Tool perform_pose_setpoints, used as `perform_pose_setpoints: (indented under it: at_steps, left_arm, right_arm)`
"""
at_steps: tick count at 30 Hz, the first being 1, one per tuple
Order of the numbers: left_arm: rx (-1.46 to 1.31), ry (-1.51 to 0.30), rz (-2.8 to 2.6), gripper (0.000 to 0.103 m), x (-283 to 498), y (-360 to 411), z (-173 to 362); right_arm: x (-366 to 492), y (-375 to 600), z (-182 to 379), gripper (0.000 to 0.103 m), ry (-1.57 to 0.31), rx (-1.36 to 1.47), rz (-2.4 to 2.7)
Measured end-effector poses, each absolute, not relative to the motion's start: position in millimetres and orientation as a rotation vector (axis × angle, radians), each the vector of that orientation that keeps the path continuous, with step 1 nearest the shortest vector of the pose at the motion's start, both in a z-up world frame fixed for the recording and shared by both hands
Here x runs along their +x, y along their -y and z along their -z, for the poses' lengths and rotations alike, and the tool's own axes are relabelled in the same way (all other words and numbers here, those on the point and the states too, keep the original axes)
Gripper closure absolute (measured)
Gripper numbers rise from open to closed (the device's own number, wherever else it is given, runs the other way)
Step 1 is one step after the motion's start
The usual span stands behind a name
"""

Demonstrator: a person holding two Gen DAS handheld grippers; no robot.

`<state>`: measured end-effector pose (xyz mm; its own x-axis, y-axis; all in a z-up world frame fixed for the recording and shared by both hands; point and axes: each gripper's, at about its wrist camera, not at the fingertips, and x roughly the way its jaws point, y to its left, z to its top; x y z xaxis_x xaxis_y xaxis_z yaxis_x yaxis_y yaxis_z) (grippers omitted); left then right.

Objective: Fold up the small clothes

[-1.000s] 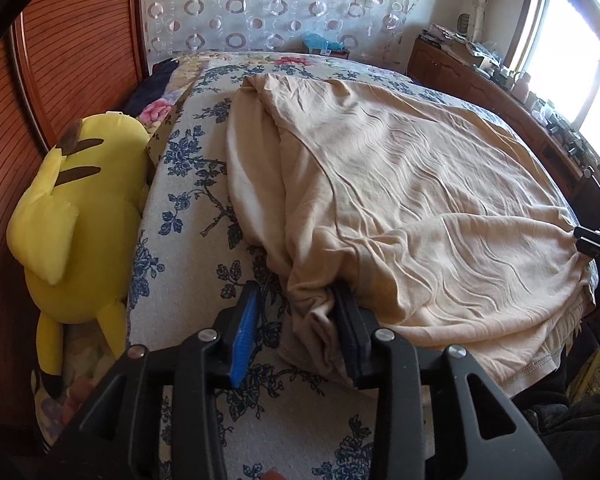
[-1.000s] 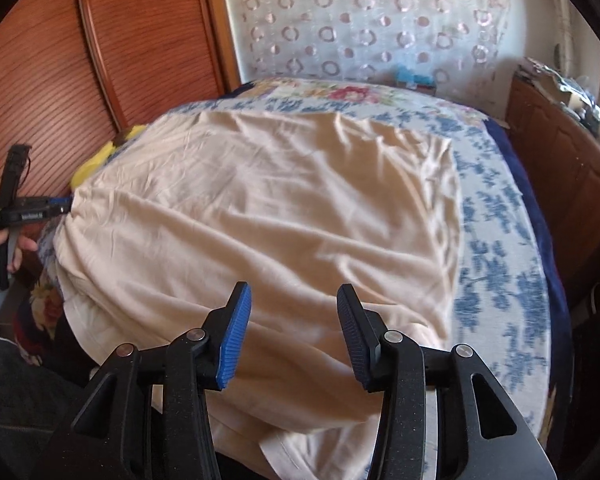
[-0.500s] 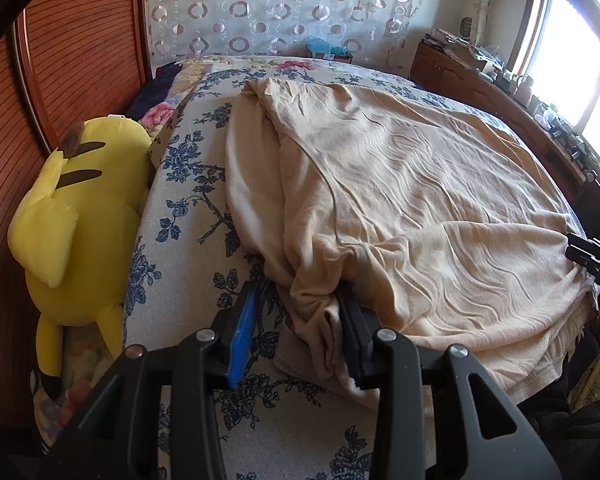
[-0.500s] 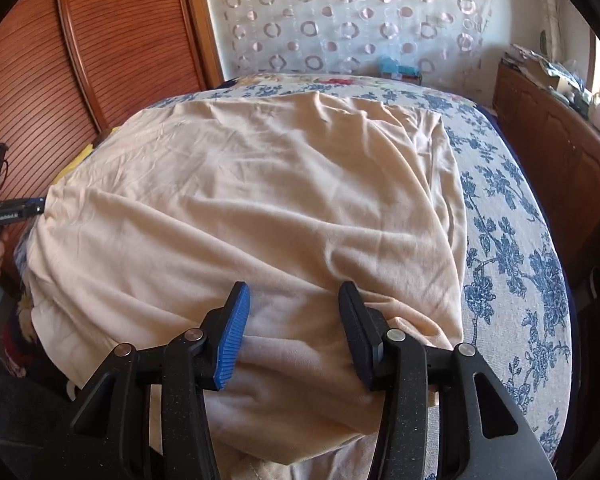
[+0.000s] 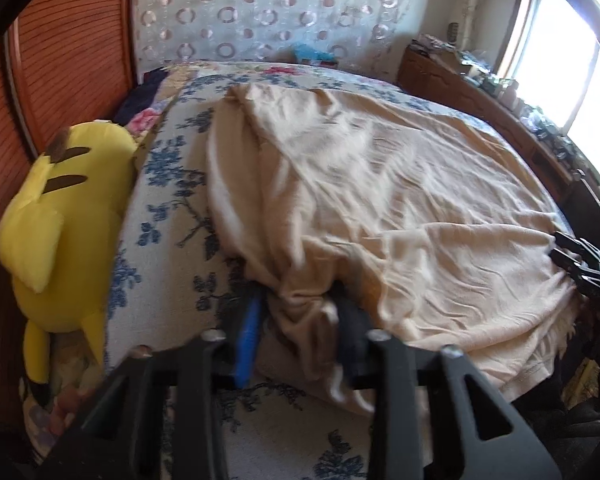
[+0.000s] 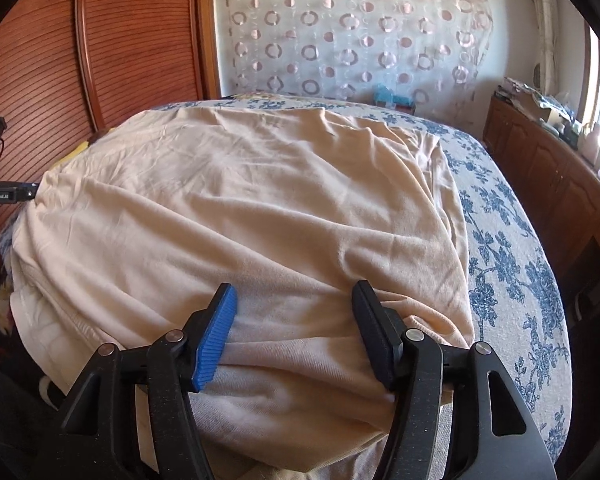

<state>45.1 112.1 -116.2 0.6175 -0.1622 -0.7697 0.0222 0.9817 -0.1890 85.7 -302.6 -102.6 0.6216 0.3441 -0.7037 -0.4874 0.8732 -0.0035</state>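
A large beige garment (image 5: pixel 380 184) lies spread over the flowered bed cover (image 5: pixel 168 248). My left gripper (image 5: pixel 300 328) is at its near left corner, the jaws closing on a bunched fold of the cloth that fills the gap between the pads. In the right wrist view the same garment (image 6: pixel 260 200) covers most of the bed. My right gripper (image 6: pixel 296 320) sits over its near edge with jaws opening wide; cloth lies beneath and between them, not pinched. The right gripper (image 5: pixel 576 264) also shows at the garment's far right edge, and the left gripper (image 6: pixel 4 196) at its left edge.
A yellow plush toy (image 5: pixel 60 208) lies along the bed's left side against a ribbed wooden wardrobe (image 6: pixel 100 60). A wooden cabinet (image 6: pixel 548 168) with cluttered top runs under the window on the right. A patterned curtain (image 6: pixel 340 40) hangs behind the bed.
The left jaws have drawn slightly closer on the bunched cloth. The right jaws have spread apart and sunk lower onto the garment's near edge.
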Motion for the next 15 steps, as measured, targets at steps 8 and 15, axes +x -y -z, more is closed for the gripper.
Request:
perform_pose_setpoints:
  at_steps: [8, 15]
  left_arm:
    - [-0.186, -0.825, 0.197, 0.099, 49.2, -86.9, 98.3]
    - [-0.177, -0.719, 0.348, 0.099, 71.6, -32.9, 52.7]
  right_arm:
    - [91.6, 304.7, 100.1, 0.041, -0.807, -0.180, -0.487]
    - [95.3, 332.7, 82.5, 0.042, -0.821, -0.006, -0.488]
